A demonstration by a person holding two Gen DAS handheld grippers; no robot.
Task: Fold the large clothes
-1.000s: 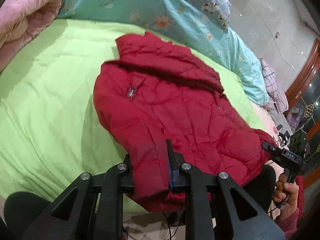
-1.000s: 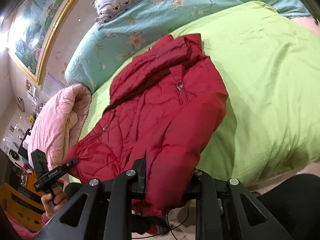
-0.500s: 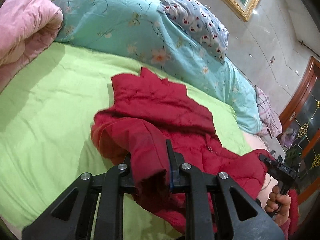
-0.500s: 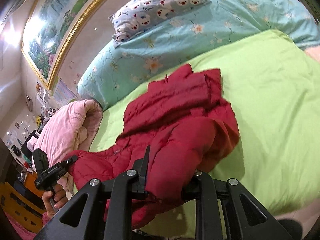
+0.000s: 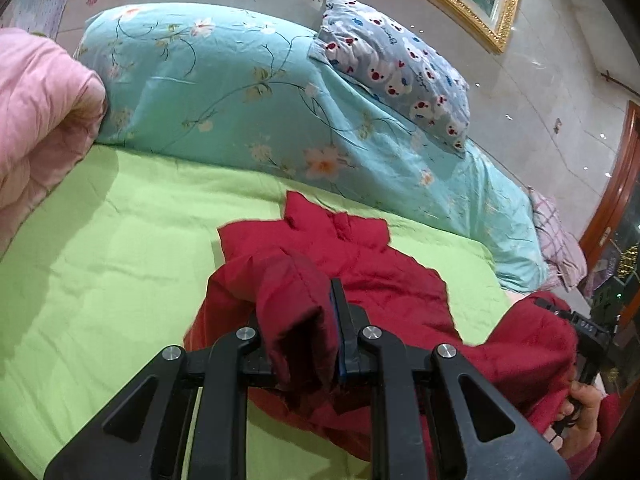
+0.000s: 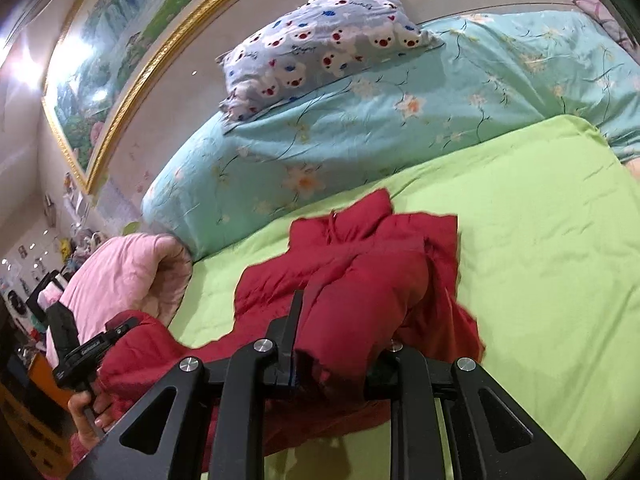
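A red quilted jacket [image 5: 380, 280] lies on the green bed sheet [image 5: 100, 280], its collar end toward the pillows. My left gripper [image 5: 298, 320] is shut on one bottom corner of the jacket and holds it lifted above the sheet. My right gripper [image 6: 340, 332] is shut on the other bottom corner of the jacket [image 6: 360, 264], also lifted. The hem is doubled over toward the collar, and the jacket bunches between the two grippers. Each gripper shows in the other's view, held in a hand: the right one [image 5: 588, 332] and the left one [image 6: 84, 348].
A long turquoise floral bolster [image 5: 260, 92] lies along the head of the bed with a small bear-print pillow [image 5: 400, 64] on it. A rolled pink quilt [image 5: 36, 120] lies at the left side. A framed painting [image 6: 120, 40] hangs on the wall.
Both grippers have lifted the jacket's bottom corners and carried them forward toward the collar. The flat jacket is now doubled over and bunched, and more of the bolster and wall shows.
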